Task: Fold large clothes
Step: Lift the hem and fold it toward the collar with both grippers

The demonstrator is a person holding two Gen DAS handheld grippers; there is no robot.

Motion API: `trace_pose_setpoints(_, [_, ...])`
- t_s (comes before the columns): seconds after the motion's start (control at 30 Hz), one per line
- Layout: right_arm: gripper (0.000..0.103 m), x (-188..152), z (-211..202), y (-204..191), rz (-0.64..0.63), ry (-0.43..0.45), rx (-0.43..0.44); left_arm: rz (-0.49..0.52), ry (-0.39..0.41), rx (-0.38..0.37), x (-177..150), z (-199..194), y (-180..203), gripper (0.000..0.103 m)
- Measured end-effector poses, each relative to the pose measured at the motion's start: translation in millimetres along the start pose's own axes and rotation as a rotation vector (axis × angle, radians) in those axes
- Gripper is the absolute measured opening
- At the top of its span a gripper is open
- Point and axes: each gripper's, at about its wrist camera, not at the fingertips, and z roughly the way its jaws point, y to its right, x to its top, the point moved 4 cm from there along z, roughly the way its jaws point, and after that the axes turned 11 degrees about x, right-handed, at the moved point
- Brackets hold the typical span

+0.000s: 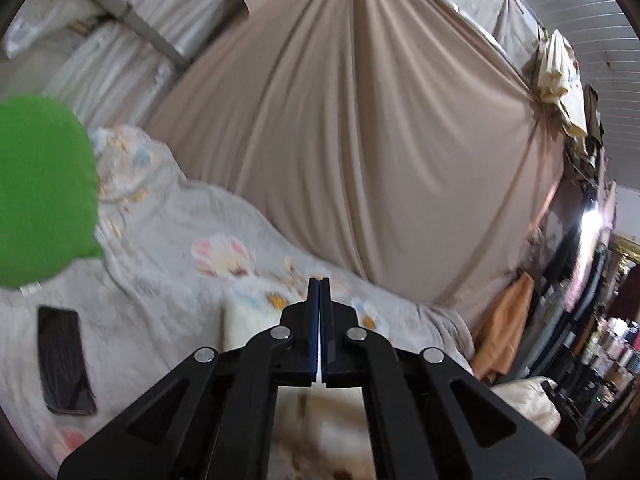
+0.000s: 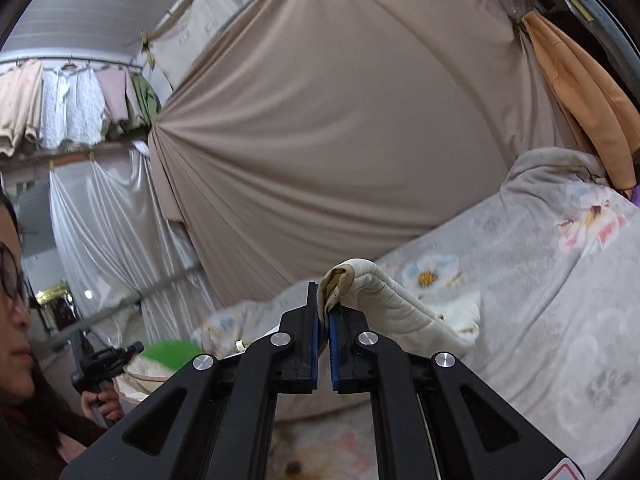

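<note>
Right gripper (image 2: 324, 310) clamps a cream garment (image 2: 384, 292) edge, cloth trailing right and down to the bed (image 2: 560, 320); left gripper (image 1: 319, 292) pinched tight, thin pale strip showing between its pads

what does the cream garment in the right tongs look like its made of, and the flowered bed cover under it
Cream garment: looks like soft padded or quilted fabric, matte, judging by the stitched ridges and its thick rounded fold; the exact fibre is unclear. Flowered bed cover: seems a plush, fleece-like textile, with a fuzzy matte grey surface, soft rumples and a printed flower pattern. The right tongs pinch the garment's edge.
</note>
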Motion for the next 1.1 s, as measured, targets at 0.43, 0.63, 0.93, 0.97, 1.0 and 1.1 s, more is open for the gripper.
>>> trace_pose_setpoints(0.43, [0.005, -20, 46, 46, 0.076, -0.095, -0.081, 0.123, -0.530, 0.130, -93, 119, -19, 0.010])
trace_pose_setpoints(0.63, [0.005, -21, 63, 55, 0.087, -0.059, -0.091, 0.194, -0.727, 0.254, -144, 120, -40, 0.045])
trace_pose_setpoints(0.93, [0.005, -14, 121, 83, 0.087, -0.077, -0.145, -0.142, -0.965, 0.020, -195, 106, -66, 0.059])
trace_pose_setpoints(0.97, [0.005, -14, 126, 84, 0.080, -0.082, -0.148, -0.158, -0.974, 0.000, -198, 108, -62, 0.059])
trace_pose_setpoints(1.0, [0.005, -16, 130, 84, 0.072, -0.086, -0.152, -0.166, -0.991, -0.021, -201, 112, -58, 0.058])
trace_pose_setpoints(1.1, [0.005, -17, 142, 85, 0.034, -0.093, -0.176, -0.210, -0.999, -0.072, -194, 128, -49, 0.034])
